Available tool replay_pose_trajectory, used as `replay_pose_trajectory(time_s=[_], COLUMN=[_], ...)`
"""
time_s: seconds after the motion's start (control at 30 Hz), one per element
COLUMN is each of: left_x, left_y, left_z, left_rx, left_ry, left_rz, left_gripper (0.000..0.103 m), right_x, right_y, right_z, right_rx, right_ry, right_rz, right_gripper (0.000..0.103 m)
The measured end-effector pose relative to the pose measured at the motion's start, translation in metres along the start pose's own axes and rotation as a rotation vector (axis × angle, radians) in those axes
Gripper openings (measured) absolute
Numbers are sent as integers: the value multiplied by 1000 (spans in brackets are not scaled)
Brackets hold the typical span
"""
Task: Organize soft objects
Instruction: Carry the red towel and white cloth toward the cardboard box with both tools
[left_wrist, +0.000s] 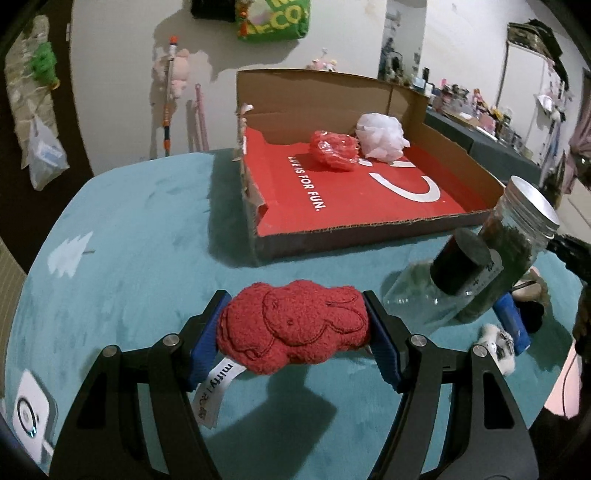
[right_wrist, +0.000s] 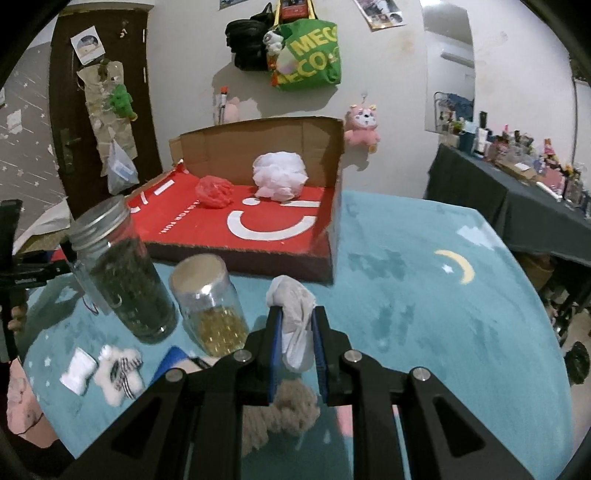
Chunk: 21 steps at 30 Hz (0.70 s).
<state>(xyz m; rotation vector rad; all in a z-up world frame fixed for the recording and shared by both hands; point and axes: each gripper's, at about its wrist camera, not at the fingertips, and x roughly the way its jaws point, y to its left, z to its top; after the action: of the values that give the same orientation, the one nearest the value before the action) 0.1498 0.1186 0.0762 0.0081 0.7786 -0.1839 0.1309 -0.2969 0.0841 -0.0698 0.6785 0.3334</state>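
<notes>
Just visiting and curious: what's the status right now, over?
Left gripper shut on red plush bunny. Right gripper shut on white cloth. Cardboard box ahead holds red bag, white pouf. Two glass jars beside path.

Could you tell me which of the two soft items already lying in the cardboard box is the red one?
It is the crinkly red bundle on the box's printed floor; the white puff beside it, nearer the back wall, is plainly white.

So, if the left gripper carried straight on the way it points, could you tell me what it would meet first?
Probably the near wall of the cardboard box; the left gripper, holding the red plush, has only teal cloth before it, though depth is uncertain.
</notes>
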Motion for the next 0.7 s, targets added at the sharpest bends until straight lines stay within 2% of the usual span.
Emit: replay_pose_trajectory(time_s=[0.27,0.7], left_x=[13,29], left_y=[3,-5], left_z=[23,69], left_rx=[54,140], left_ry=[22,29], left_rz=[-11,-74], left_gripper=[69,69], right_x=[20,48], right_y=[-4,-1], right_z=[22,63], right_rx=[-4,-42], right_ry=[42,91], right_rz=[83,211], right_gripper=[17,17])
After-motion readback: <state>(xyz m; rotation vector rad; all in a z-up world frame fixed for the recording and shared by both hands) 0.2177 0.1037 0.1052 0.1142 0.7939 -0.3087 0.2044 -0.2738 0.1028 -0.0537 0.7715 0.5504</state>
